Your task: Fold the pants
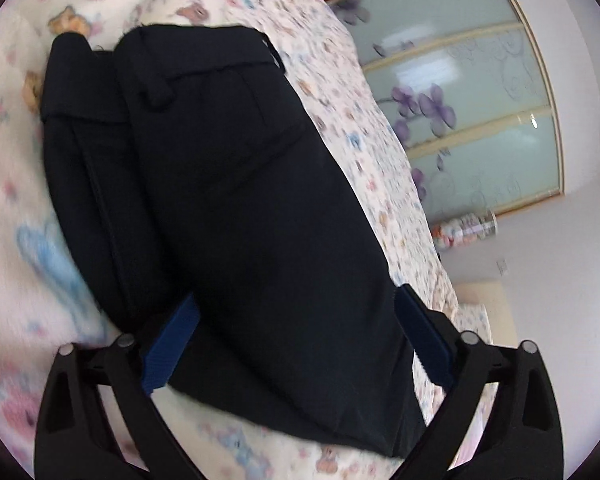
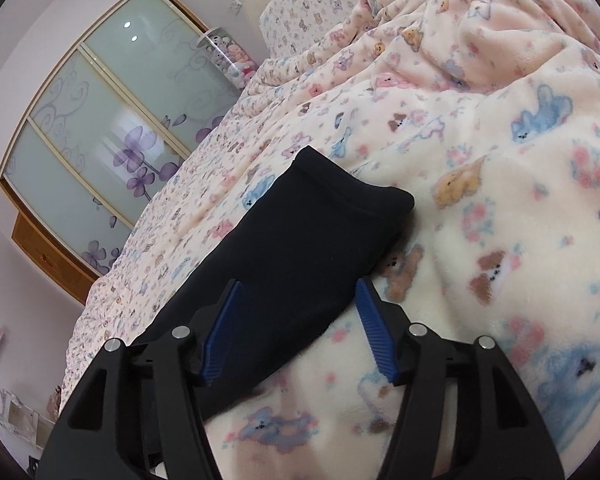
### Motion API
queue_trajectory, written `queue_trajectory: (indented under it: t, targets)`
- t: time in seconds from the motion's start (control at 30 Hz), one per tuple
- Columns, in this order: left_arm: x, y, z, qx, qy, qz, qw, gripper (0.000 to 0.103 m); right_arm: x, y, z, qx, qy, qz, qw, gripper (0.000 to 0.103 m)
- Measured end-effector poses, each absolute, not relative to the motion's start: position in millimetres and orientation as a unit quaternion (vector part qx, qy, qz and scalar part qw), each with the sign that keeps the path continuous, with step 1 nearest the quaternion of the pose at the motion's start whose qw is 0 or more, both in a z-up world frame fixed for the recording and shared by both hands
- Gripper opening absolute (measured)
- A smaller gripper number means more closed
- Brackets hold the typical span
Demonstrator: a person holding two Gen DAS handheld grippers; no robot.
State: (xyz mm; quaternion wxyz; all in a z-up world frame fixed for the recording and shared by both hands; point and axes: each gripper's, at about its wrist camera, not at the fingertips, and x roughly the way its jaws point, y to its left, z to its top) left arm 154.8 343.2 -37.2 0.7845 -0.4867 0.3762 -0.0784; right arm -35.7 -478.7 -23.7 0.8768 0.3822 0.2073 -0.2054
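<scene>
The left hand-held gripper (image 1: pixel 296 340) stood with its jaws spread wide, one blue pad (image 1: pixel 168 352) on either side of the near end of the black pants (image 1: pixel 228 200); the pads flanked the cloth without pinching it, though the left wrist view was blurred. The pants lay folded on the bed, the upper layer showing a belt loop (image 1: pixel 156 88) and a pocket seam, with a second dark layer peeking out along its left edge. The right hand-held gripper (image 2: pixel 296 328) was partly open, its blue pads (image 2: pixel 374 336) apart, the edge of the dark cloth (image 2: pixel 300 240) running between them and onward to a rounded folded end; no pad pressed on it. Around the pants spread a fluffy cream blanket (image 2: pixel 500 208) printed with bears, flowers and blue animals, bunched into ridges at the far side in the right wrist view. Under it lay a finer-printed sheet (image 2: pixel 172 248) reaching the bed's edge. Beyond the bed stood a wardrobe (image 2: pixel 100 128) with frosted sliding doors painted with purple flowers, framed in wood, and beside it a clear tube of plush toys (image 2: pixel 230 56) against the white wall (image 1: pixel 560 264).
</scene>
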Motion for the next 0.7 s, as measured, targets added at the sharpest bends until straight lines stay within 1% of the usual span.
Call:
queue_trajectory:
  t: [0.03,0.07,0.1,0.13,0.17,0.2,0.23,0.33,0.53,0.63,0.7]
  targets:
    - [158.0,345.2,-38.2,-0.491,0.374,-0.071,0.784,0.089,-35.8,-478.2,-24.1,0.382,0.207,-0.205,0.877,0.062]
    - [161.7,348.7,-39.7,-0.494,0.373,-0.059,0.783,0.081,-35.1,-478.1,-24.5,0.382,0.208,-0.205,0.877,0.062]
    - [163.3,351.3,-41.8,-0.498,0.372,-0.048,0.782,0.075,-35.3,-477.9,-24.5,0.382,0.207,-0.205,0.877,0.062]
    - [164.2,352.4,-43.9,-0.5,0.372,-0.038,0.781,0.059,-34.5,-477.3,-24.5,0.382,0.207,-0.205,0.877,0.062]
    - [165.9,355.9,-47.1,-0.502,0.371,-0.033,0.78,0.036,-34.8,-477.1,-24.3,0.382,0.208,-0.205,0.877,0.062]
    - [166.5,358.9,-48.4,-0.501,0.372,-0.028,0.781,0.022,-34.5,-476.9,-24.4,0.381,0.208,-0.206,0.877,0.063]
    - [163.7,358.1,-48.0,-0.501,0.369,-0.024,0.782,0.011,-35.2,-477.1,-24.3,0.381,0.207,-0.206,0.877,0.063]
    - [154.3,361.4,-39.4,-0.495,0.347,-0.03,0.796,0.008,-34.2,-477.3,-23.9,0.38,0.207,-0.204,0.878,0.064]
    - [120.7,361.5,-2.9,-0.462,0.296,-0.032,0.836,0.007,-34.8,-476.3,-23.4,0.379,0.202,-0.198,0.881,0.064]
    - [106.7,366.1,-10.5,-0.455,0.294,-0.016,0.84,0.007,-34.9,-476.8,-23.5,0.379,0.2,-0.196,0.882,0.065]
    - [102.7,372.9,-35.8,-0.477,0.31,0.003,0.822,0.008,-35.2,-476.4,-23.0,0.379,0.2,-0.195,0.882,0.065]
